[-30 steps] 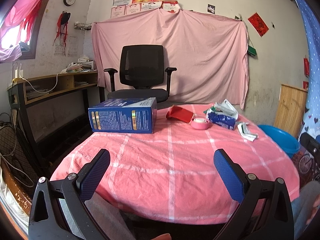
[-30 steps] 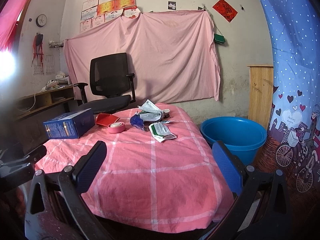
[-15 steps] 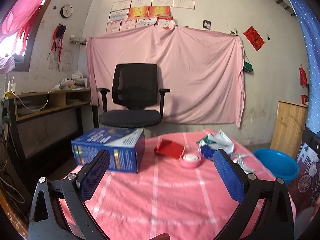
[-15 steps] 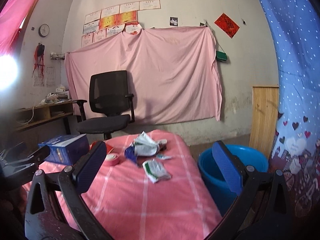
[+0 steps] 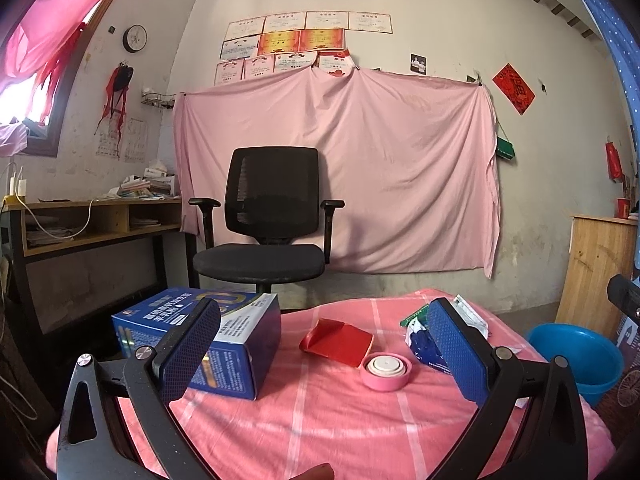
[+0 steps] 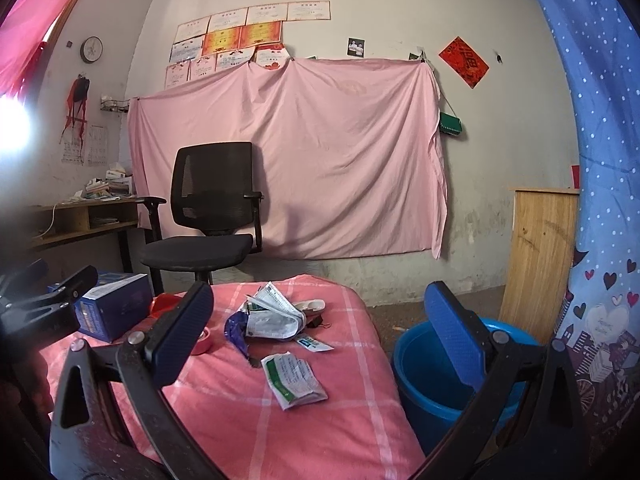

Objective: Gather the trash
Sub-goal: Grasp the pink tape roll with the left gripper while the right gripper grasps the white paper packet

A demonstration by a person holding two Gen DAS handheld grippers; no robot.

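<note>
Both grippers, left gripper (image 5: pixel 320 354) and right gripper (image 6: pixel 318 332), hovering jaws apart, gripping nothing; table (image 6: pixel 248 412) holding one blue box (image 5: pixel 240 344), one pink tape roll (image 5: pixel 386 370), several wrappers (image 6: pixel 294 378) (count unclear); one blue basin (image 6: pixel 424 376) sitting beside it, looking empty.

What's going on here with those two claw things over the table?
A person holds a gripper in each hand to collect trash. Both the left gripper and the right gripper are open and empty above the table. Wrappers, a blue box and a pink lid lie untouched; a blue basin waits beside it.

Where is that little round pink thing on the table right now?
In the left wrist view, the round pink lid sits mid-table, just in front of the red packet, right of the blue box.
</note>
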